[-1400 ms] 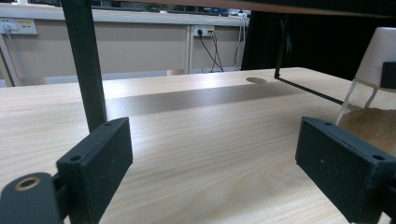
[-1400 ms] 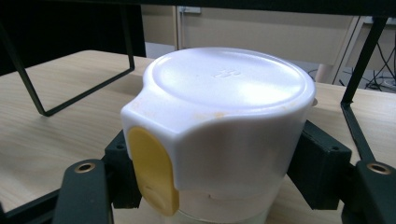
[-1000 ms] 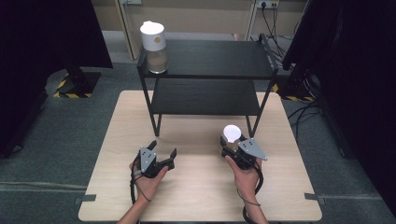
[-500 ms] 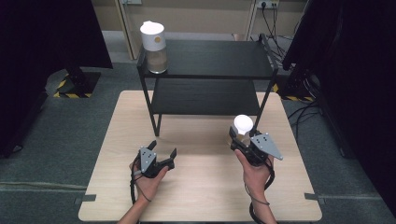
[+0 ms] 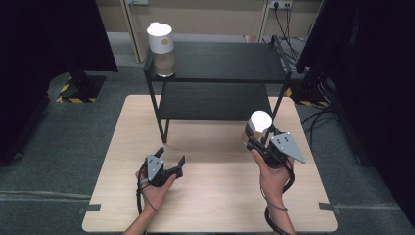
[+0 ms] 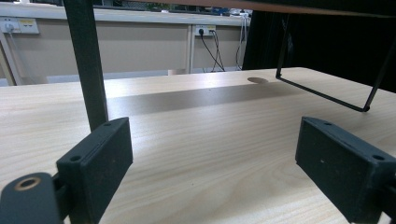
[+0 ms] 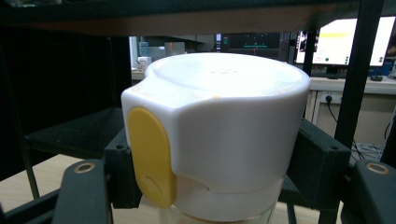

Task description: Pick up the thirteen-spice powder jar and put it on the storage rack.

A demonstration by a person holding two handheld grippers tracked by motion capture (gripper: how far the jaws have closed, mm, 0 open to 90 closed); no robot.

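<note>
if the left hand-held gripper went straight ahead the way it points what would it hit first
Probably the shelf's front left leg: it stands just ahead of the open left hand-held gripper, slightly off to one side. If it clears that, bare table under the shelf follows. Depth is hard to judge.

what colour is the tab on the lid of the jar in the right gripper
Yellow tab on a white lid, clearest in the right gripper view.

Black two-tier metal rack [image 5: 230, 61] standing on far half of pale wooden table [image 5: 215, 200]. Behind, wall sockets [image 6: 204, 31] with dangling cables [image 6: 212, 49]. Lit monitor [image 7: 343, 42] beyond. Black curtains [image 5: 44, 58] flanking both sides.
</note>
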